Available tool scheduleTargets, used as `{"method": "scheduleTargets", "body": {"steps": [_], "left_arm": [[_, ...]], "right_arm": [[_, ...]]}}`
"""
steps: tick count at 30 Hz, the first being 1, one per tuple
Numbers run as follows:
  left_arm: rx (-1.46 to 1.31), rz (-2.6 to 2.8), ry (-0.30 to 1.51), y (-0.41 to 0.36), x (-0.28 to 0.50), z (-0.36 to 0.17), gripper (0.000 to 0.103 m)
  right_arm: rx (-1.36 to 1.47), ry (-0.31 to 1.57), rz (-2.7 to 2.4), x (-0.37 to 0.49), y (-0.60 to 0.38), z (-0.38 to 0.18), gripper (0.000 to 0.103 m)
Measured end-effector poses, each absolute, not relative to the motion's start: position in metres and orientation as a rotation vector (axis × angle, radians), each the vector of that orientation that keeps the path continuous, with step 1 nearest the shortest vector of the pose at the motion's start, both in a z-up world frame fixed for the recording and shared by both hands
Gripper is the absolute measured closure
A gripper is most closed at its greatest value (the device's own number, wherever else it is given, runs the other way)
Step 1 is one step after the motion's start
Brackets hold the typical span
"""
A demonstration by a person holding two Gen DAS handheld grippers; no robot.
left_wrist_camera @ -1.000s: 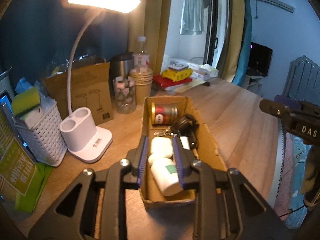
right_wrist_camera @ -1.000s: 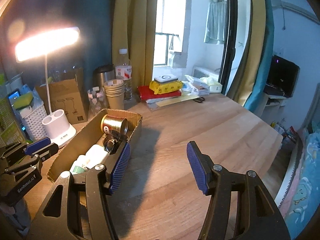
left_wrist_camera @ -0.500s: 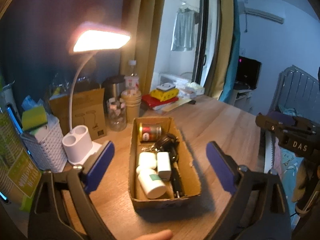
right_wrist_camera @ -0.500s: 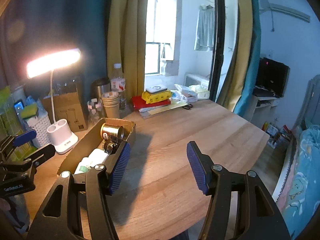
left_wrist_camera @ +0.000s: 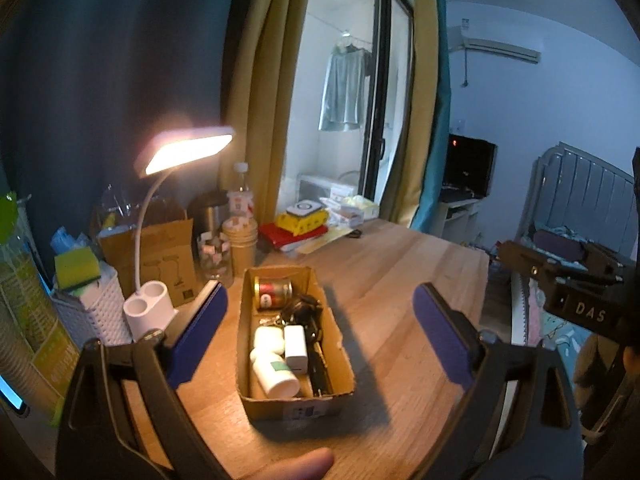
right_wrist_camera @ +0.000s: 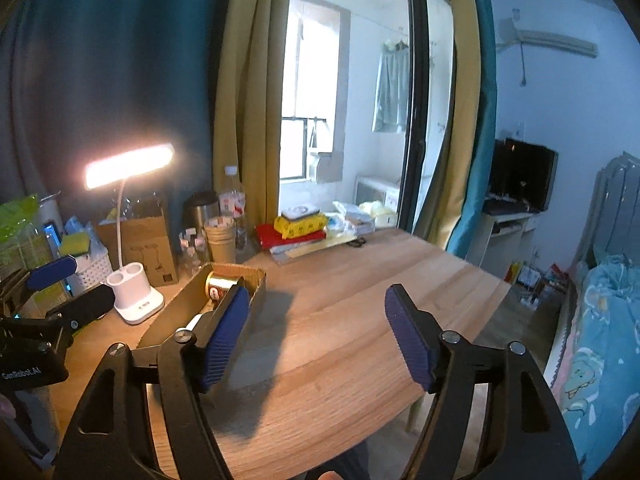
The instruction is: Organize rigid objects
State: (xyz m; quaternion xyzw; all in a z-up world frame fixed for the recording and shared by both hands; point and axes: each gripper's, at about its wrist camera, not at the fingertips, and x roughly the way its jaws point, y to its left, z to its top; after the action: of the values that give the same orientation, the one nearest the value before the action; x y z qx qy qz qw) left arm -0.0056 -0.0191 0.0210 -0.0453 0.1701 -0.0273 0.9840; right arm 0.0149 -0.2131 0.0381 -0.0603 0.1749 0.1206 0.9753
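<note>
Both tools gape wide, holding nothing — the left tool above the cardboard box of bottles and can, the right tool over bare counter.

Open wooden tabletop right of and beyond the cardboard box: wide passage there. Left of box, tight going: lamp base just beside it, white basket further left. Far end blocked by paper cups, glass jar, brown carton. Stacked books at far edge. Box interior crowded; little room among contents.
</note>
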Motion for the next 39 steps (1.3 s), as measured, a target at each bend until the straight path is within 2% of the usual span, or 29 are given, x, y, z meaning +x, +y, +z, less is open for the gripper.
{"method": "scheduleTargets", "body": {"steps": [11,39], "left_arm": [[-0.076,-0.04,0.292,-0.014,-0.017,0.036,0.007],[-0.071,-0.058,0.335,-0.016,-0.011,0.029,0.007]], "right_arm": [[-0.11,0.299,0.222,-0.006,-0.219,0.054,0.029],[-0.093,0.326,0.216,0.006,-0.221,0.046,0.029]]}}
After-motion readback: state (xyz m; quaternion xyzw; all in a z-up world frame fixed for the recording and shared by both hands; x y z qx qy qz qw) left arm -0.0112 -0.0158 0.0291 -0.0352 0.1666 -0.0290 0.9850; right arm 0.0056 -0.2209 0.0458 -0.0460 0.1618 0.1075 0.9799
